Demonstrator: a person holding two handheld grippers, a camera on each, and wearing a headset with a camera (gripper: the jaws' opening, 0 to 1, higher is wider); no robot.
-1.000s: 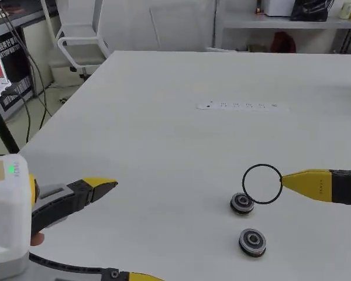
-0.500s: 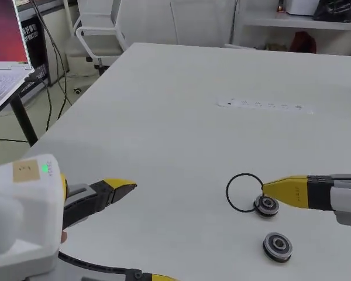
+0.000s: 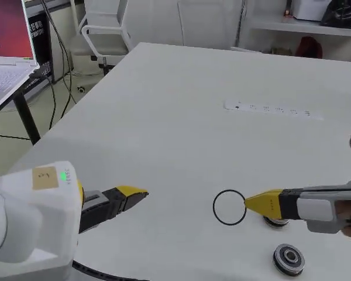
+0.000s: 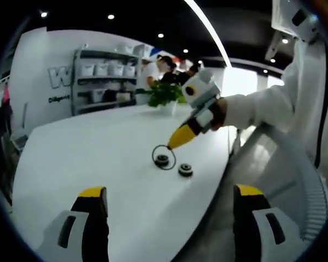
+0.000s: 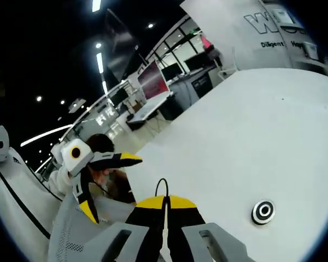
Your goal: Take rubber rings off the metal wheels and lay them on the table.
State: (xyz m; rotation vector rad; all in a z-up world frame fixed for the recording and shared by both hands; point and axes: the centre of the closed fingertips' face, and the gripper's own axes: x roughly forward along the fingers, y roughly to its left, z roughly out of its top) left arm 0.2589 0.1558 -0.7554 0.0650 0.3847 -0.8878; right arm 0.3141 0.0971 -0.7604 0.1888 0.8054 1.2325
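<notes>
Rubber ring (image 3: 214, 208): thin black hoop, smooth and round, pinched at its right edge by the yellow tips; it sits low over the table, left of the nearer wheel; whether it touches the top cannot be told

Ring seen along the right jaws: edge-on, a fine dark line rising straight out of the seam between the tips

Right gripper (image 3: 247, 203): jaws pressed together on the rubber ring; tapered yellow tips, black shank, pale grey body, a hand behind it

Nearer wheel (image 3: 274, 222): small metal disc, dark rim and bright hub, lying flat, partly hidden under the right gripper

Second wheel (image 3: 289, 258): same make, flat on the table, dark tread around a shiny centre, just beside the first on the person's side, apart from the gripper

Left gripper (image 4: 169, 192): jaws spread wide with nothing between them; black fingers with yellow caps, bulky white housing with a green light; held over the table's near left part, well apart from the wheels

Table (image 3: 181, 117): broad, matte white, smooth

Power strip (image 3: 274, 109): long flat white bar lying on the table, far beyond the wheels

Laptop (image 3: 6, 41): open, reddish screen, on a side desk to the left

Chair (image 3: 102, 32): white frame, beyond the table's far left corner

Shelf (image 3: 269, 24): pale board at the back; a dark bag on top, a red object below
</notes>
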